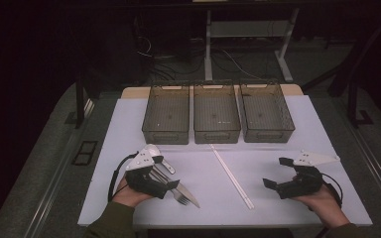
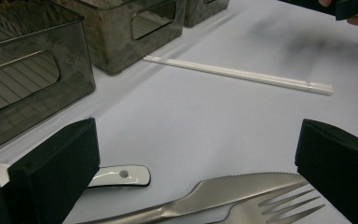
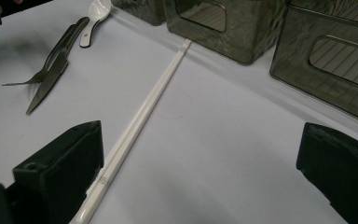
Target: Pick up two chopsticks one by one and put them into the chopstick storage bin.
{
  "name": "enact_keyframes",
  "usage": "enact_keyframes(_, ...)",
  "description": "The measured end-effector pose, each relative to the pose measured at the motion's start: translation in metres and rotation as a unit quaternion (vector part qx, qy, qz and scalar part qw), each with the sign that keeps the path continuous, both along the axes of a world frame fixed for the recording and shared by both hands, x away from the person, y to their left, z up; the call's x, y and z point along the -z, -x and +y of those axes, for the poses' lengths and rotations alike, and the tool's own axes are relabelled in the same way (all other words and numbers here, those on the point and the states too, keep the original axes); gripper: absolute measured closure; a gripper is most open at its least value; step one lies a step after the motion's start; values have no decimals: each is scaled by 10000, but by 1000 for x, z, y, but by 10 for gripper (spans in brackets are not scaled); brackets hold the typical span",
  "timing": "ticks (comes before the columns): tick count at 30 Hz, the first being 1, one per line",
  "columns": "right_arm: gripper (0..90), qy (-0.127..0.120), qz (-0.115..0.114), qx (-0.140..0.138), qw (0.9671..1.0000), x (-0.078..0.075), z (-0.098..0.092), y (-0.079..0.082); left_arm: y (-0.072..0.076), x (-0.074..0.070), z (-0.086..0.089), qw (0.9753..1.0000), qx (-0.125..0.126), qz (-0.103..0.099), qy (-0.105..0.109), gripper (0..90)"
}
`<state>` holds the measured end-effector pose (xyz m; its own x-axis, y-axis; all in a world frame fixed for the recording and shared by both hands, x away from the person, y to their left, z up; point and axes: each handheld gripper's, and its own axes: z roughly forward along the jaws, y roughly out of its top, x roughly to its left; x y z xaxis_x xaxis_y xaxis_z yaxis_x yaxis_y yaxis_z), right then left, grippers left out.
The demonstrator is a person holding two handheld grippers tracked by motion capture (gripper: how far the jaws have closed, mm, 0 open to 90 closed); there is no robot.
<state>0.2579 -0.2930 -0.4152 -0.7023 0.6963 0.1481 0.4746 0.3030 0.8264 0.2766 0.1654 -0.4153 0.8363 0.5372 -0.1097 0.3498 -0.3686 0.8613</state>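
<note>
Left gripper (image 1: 171,176): jaws spread wide, empty, over knife (image 2: 223,191) and fork (image 2: 279,207).
Right gripper (image 1: 276,173): jaws apart, empty.
Chopsticks (image 1: 232,176): lay between grippers on white mat (image 1: 278,144).
Bins (image 1: 217,113): three in row, far edge.

White table (image 1: 287,198): three bins (image 1: 216,113), chopsticks (image 1: 232,176), knife (image 1: 188,195), fork (image 1: 178,197), spoon (image 1: 167,166).

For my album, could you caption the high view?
Two open hand-held grippers flank white chopsticks before three smoky plastic bins.
</note>
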Motion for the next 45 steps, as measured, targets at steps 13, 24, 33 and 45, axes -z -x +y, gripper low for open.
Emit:
enact_keyframes(13,6,26,75,-2,10000,-3,0,-7,1,3,0,10000,54,40,-47,0)
enact_keyframes(24,16,124,175,-119,9997,-7,17,-18,1,3,1,10000,29,22,-34,0)
enact_keyframes(33,72,137,272,-295,9991,-6,33,-25,1,4,0,10000,38,37,-56,0)
enact_keyframes(45,333,200,560,-573,9966,-1,60,-43,2,4,0,10000,9,43,-32,0)
